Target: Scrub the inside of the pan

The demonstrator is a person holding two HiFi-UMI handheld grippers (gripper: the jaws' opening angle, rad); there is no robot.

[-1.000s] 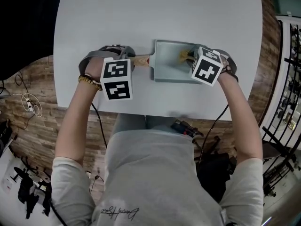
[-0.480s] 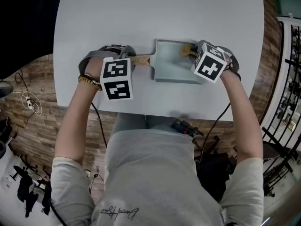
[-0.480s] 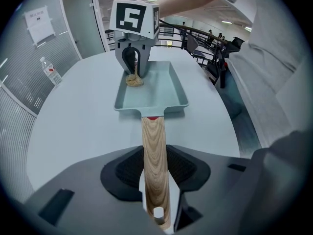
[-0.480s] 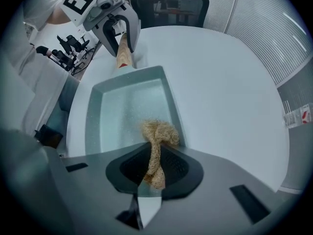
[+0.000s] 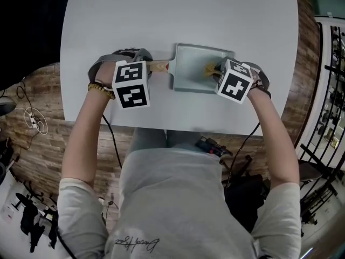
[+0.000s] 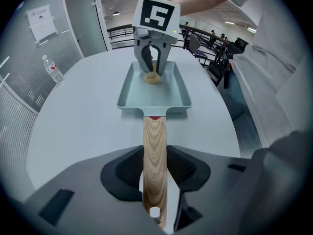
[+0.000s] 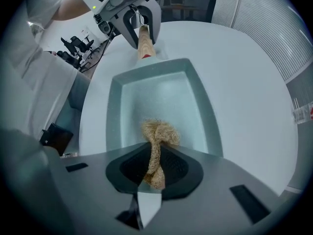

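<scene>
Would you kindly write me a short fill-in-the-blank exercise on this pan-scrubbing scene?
1. The left gripper is shut on the pan's wooden ____.
2. The right gripper is shut on a fibrous ____.
3. The pan stands on a white ____.
Missing words: handle; scrubber; table.

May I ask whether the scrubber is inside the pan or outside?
Inside: the scrubber, gripped by right tongs, sits within the pan's walls.
</scene>
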